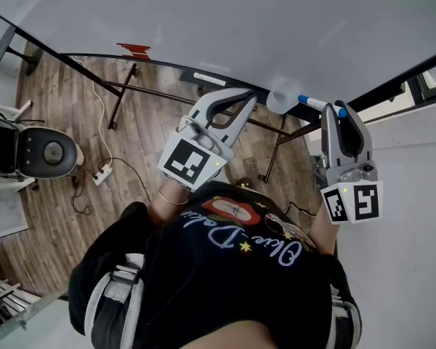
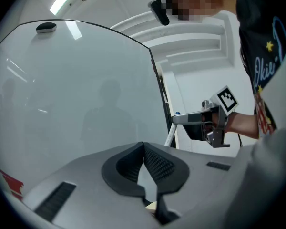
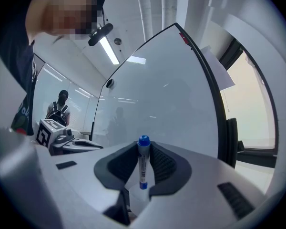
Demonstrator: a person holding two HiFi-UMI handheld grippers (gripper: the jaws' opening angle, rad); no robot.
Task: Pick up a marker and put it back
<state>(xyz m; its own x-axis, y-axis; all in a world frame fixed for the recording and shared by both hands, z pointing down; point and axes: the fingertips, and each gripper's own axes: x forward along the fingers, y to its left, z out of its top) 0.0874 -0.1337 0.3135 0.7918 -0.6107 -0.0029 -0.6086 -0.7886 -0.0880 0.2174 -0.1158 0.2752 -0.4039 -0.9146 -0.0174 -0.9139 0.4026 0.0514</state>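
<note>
Blue-capped marker (image 3: 143, 168) clamped in right hand-held gripper (image 3: 143, 148); left hand-held gripper (image 2: 143, 148) pinched together, empty

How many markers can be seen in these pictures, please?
1. The blue-capped marker stands clamped in the jaws of the right gripper, in front of the whiteboard. Others may lie hidden out of view.

marker (image 3: 143, 163) | white barrel, blue cap | upright | held in right gripper (image 3: 144, 146)
</note>
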